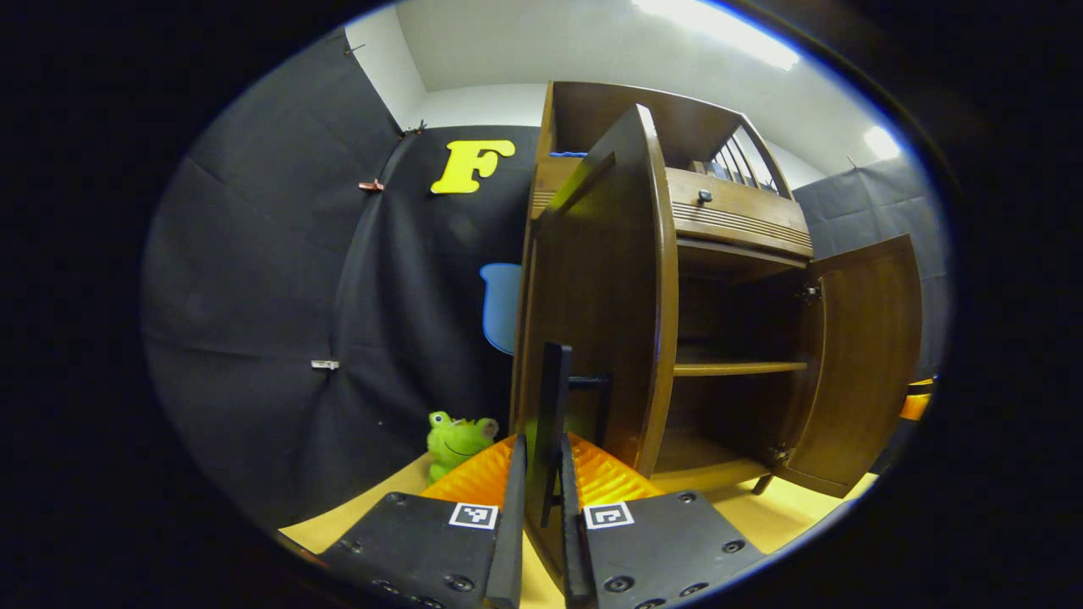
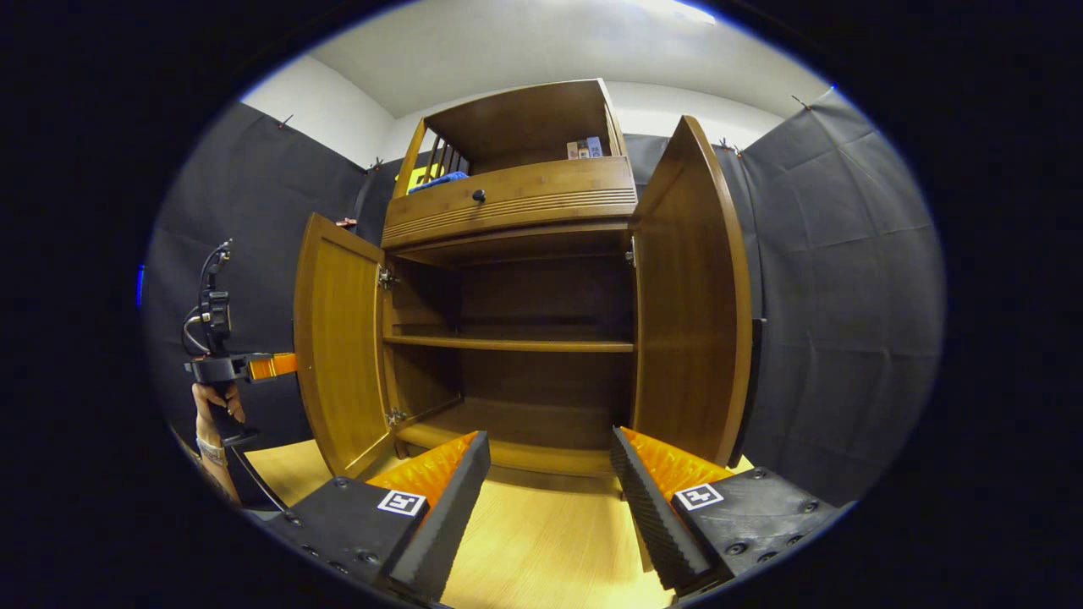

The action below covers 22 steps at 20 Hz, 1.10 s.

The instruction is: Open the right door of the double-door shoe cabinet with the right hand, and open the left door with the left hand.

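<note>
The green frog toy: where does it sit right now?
In the left gripper view the green frog toy sits low on the floor against the black cloth wall, left of the cabinet's open left door.

The left tool (image 1: 541, 507) pinches the open left door's (image 1: 601, 288) dark handle (image 1: 554, 423).

No readable text or labels anywhere.

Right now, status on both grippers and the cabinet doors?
Left gripper shut on left door handle. Right gripper open, off the right door. Both doors swung open. Nothing in the way.
</note>
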Each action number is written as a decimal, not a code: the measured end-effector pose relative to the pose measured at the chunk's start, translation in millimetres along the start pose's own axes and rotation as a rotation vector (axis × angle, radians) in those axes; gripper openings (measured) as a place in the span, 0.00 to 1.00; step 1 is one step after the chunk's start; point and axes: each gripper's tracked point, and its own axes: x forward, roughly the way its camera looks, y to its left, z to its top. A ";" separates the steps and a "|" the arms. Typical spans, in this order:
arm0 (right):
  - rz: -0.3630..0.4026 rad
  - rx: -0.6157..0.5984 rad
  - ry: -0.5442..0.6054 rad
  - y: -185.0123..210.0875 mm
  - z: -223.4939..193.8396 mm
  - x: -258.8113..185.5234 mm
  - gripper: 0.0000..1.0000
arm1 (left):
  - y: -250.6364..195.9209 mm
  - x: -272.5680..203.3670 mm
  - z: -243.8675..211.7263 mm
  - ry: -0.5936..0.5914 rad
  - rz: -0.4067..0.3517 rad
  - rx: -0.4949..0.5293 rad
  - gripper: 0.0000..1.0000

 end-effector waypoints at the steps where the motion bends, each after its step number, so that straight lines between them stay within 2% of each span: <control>1: 0.006 0.003 -0.004 0.9 0.0 0.6 0.91 | 6.9 -3.6 2.3 -0.007 0.022 0.012 0.24; 2: 0.010 0.005 -0.009 1.1 0.2 0.8 0.91 | 18.6 -10.5 5.1 -0.016 0.052 0.030 0.24; 3: 0.015 0.007 -0.013 2.4 0.3 -0.5 0.91 | 28.5 -7.8 5.5 -0.019 0.085 0.048 0.17; 7: 0.041 0.021 -0.010 15.6 -1.3 3.5 0.91 | 45.5 -20.5 14.1 -0.047 0.140 0.067 0.17; 13: 0.053 0.015 -0.015 18.3 -3.5 2.9 0.91 | 38.4 -41.2 17.9 -0.029 0.097 0.050 0.17; 16: 0.040 0.008 -0.021 13.2 -0.4 -3.3 0.91 | 9.8 -54.8 31.2 -0.057 0.015 0.028 0.17; 17: 0.036 0.007 -0.024 11.0 1.1 -4.9 0.91 | -5.6 -59.4 32.3 -0.057 -0.038 0.009 0.12; 18: 0.032 0.004 -0.026 8.5 1.5 -6.3 0.91 | -19.9 -63.0 31.8 -0.045 -0.088 -0.006 0.12; 19: 0.027 -0.001 -0.028 5.4 2.4 -7.3 0.91 | -32.2 -64.4 29.5 -0.034 -0.131 -0.013 0.18; 21: 0.019 -0.012 -0.028 0.9 2.1 -8.2 0.91 | -46.7 -62.1 28.3 -0.025 -0.172 0.007 0.24; 22: 0.017 -0.019 -0.026 -0.5 1.5 -9.2 0.91 | -51.8 -60.5 27.2 -0.022 -0.180 0.025 0.22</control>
